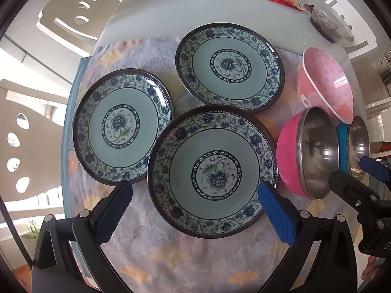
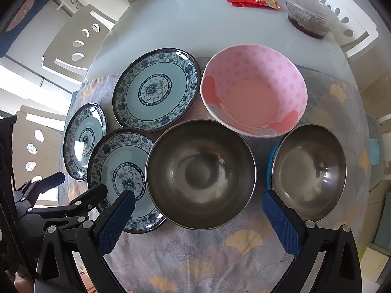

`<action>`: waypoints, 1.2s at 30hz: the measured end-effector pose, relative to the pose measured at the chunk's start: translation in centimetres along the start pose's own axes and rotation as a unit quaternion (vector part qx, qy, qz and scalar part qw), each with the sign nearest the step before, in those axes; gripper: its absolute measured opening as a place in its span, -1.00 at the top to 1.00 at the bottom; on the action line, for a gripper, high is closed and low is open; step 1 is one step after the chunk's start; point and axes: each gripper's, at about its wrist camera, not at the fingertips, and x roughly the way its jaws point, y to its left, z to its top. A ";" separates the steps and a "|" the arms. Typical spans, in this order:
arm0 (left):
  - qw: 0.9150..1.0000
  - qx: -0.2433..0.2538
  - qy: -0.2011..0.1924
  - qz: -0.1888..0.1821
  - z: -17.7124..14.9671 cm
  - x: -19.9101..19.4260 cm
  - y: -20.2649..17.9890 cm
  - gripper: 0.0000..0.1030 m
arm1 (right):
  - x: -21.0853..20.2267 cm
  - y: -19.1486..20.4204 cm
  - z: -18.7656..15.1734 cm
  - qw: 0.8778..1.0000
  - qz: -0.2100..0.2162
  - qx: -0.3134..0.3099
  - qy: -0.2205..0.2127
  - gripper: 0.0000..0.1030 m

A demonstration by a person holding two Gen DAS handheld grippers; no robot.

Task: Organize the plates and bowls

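Both claws are wide and empty: left gripper [image 1: 195,210] over the near plate [image 1: 211,171], right gripper [image 2: 199,222] over the pink-sided steel bowl [image 2: 200,173]. My worry: those rims overlap, so lifting either could drag or clank its neighbour.

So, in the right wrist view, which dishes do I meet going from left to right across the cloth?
Far-left floral plate → near floral plate → steel bowl with pink outside → steel bowl with blue outside. The back row overlaps these, so I leave it out.
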 end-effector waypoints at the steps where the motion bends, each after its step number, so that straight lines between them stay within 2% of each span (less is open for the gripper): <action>1: 1.000 0.002 -0.002 0.002 0.0 -0.1 0.0 -0.98 | 0.0 0.0 0.0 1.000 0.001 0.002 0.000 -1.00; 36: 1.000 0.000 -0.008 0.002 0.3 -0.5 0.6 -0.98 | 0.1 0.6 -0.5 1.000 0.010 0.007 0.006 -1.00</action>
